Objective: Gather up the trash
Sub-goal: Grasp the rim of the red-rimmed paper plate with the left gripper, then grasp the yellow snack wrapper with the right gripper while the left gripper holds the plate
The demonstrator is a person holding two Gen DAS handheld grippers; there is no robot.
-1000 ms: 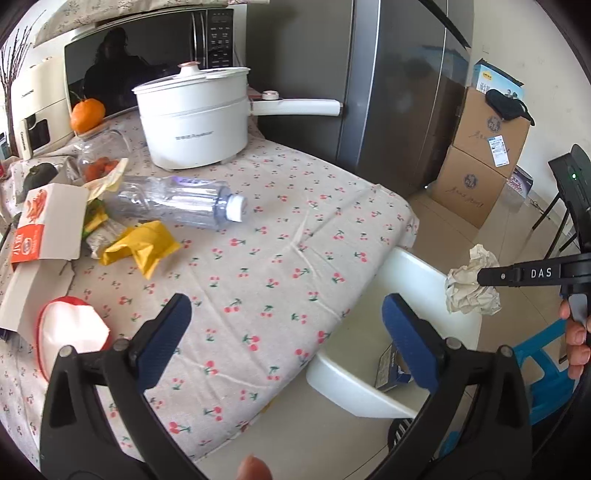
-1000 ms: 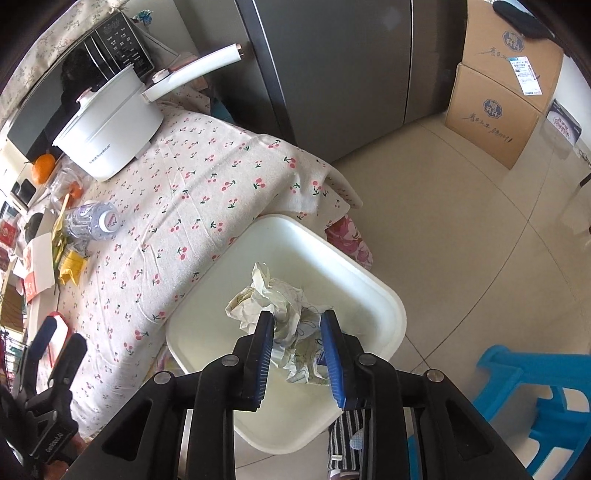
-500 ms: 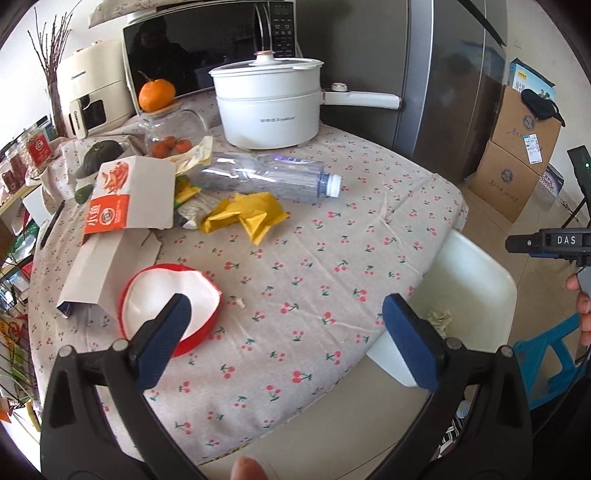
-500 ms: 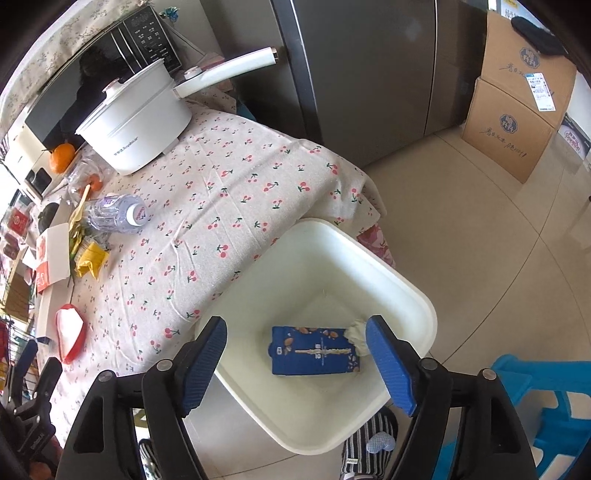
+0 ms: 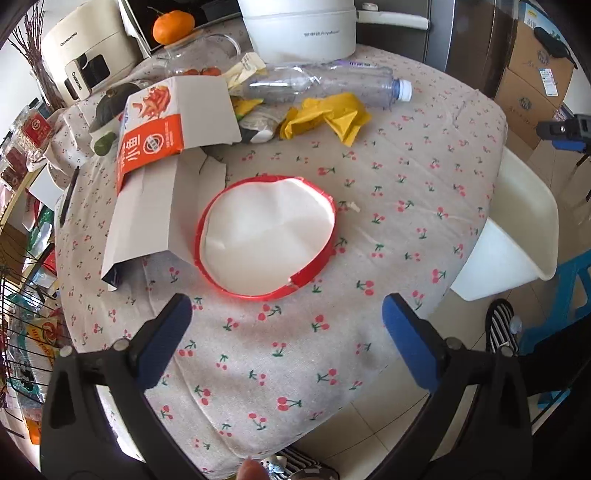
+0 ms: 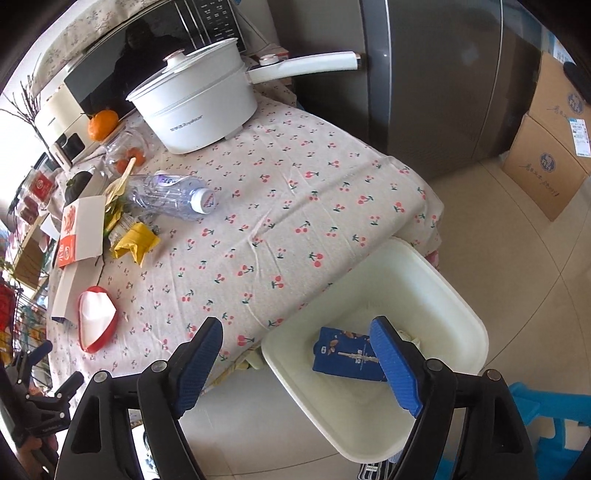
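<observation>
Left hand-held gripper [image 5: 286,338]: jaws spread wide, nothing between them, poised just short of the red-rimmed paper bowl [image 5: 266,234], presumably lined up as next pick

Right hand-held gripper [image 6: 295,363]: jaws wide and empty, having just been opening; positioned above the near edge of the white bin [image 6: 458,295], consistent with a drop just made

White bin: standing on the floor against the bench [image 6: 288,206] edge nearest the bowl, likely placed there for a short carry; blue carton [image 6: 341,354] lying inside, a scrap of crumpled paper [image 6: 406,335] partly visible beside it

Beyond the bowl: orange-and-white box [image 5: 166,122] propped open on a flattened carton, touching the bowl's far-left side; yellow wrapper [image 5: 327,118] farther back; clear plastic bottle [image 5: 321,83] on its side behind the wrapper; white pot [image 5: 299,27] farthest, not trash by appearance

Differences from a second earlier: crumpled paper then clamped in the right jaws over the bin, now released; left view then centred on bare cloth, now over the bowl

Remaining trash on bench: bowl, box, wrapper, bottle
</observation>
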